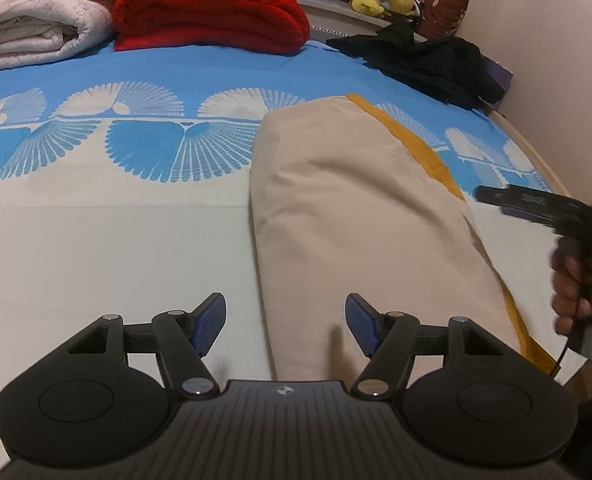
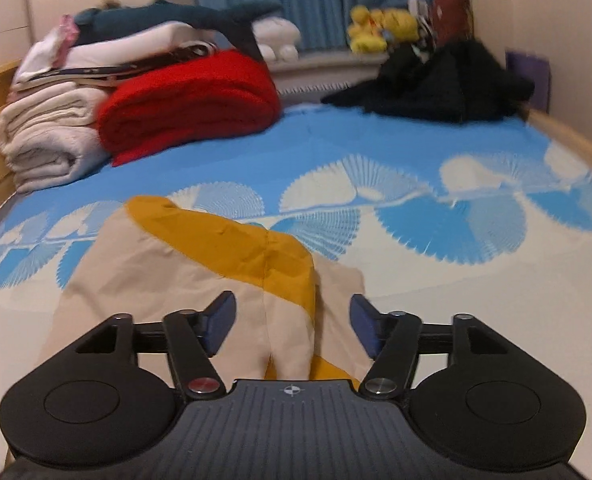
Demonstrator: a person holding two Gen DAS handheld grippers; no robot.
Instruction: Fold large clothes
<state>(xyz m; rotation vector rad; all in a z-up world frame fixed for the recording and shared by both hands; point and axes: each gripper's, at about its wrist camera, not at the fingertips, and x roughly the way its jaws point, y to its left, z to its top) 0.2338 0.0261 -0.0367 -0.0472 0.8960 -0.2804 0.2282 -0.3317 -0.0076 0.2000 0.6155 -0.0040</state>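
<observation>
A beige-and-mustard garment (image 1: 360, 216) lies on the bed (image 1: 115, 240), folded into a long strip — likely partway done (more folds remain). Left tongs (image 1: 285, 326) and right tongs (image 2: 291, 326) gape, empty.

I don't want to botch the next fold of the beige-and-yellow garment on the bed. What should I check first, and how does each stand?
1. Left gripper open, empty: ok.
2. Right gripper open, empty: ok.
3. Beige garment lying flat, partly folded: ok.
4. Its yellow trim in the right gripper's reach: ok.
5. Black clothes pile apart from the garment: ok.
6. Layers underneath smooth: cannot tell.
</observation>
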